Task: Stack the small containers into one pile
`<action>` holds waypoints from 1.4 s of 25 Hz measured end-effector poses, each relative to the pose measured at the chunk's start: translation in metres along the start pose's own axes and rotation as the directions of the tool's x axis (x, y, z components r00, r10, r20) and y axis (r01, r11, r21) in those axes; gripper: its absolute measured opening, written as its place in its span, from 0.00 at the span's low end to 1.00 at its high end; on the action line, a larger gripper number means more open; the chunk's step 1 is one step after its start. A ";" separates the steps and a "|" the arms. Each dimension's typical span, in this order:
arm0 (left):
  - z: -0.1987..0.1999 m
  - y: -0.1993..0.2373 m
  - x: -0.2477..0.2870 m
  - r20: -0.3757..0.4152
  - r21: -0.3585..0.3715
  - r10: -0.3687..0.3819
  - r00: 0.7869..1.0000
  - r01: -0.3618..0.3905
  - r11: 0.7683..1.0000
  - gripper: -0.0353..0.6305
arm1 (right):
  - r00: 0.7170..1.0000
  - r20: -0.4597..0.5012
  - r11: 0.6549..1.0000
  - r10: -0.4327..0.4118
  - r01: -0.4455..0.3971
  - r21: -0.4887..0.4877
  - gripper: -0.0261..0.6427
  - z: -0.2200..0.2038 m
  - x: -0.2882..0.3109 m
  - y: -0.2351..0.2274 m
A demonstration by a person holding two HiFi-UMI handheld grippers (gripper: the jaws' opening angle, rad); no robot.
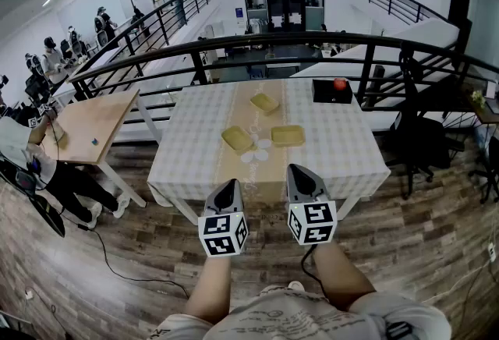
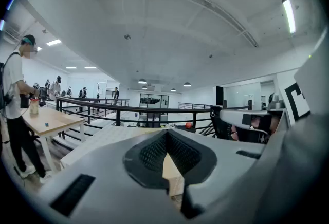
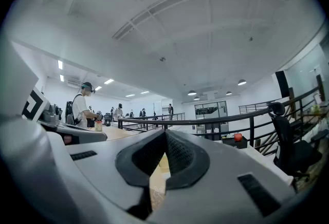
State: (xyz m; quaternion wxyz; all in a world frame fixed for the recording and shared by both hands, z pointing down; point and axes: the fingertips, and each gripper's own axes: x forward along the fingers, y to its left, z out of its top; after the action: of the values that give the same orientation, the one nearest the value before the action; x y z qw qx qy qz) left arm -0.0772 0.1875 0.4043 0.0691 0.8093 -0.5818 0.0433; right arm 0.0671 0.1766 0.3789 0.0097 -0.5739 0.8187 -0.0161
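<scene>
Three shallow yellow containers lie apart on the checked tablecloth: one at the back, one at the front left and one at the front right. My left gripper and right gripper hang side by side in front of the table's near edge, short of the containers. Both are shut with nothing between the jaws. In the left gripper view the left gripper points level over the table, its jaws meeting at the tip. The right gripper shows the same in its own view.
The table carries a black box with a red ball at its back right, and small white discs near the front containers. A black railing runs behind it. A wooden desk with people stands to the left, an office chair to the right.
</scene>
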 end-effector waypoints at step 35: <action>-0.011 -0.056 0.068 -0.035 0.004 0.062 0.997 -0.062 0.998 0.06 | 0.992 -0.008 0.991 0.130 -0.129 0.039 0.04 -0.021 0.030 -0.067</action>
State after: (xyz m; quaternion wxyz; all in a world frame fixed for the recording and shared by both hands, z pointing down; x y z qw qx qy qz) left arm -0.0022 0.1430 0.4216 0.0766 0.7901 -0.6052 0.0603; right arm 0.1193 0.1260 0.4026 0.0174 -0.5192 0.8538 -0.0344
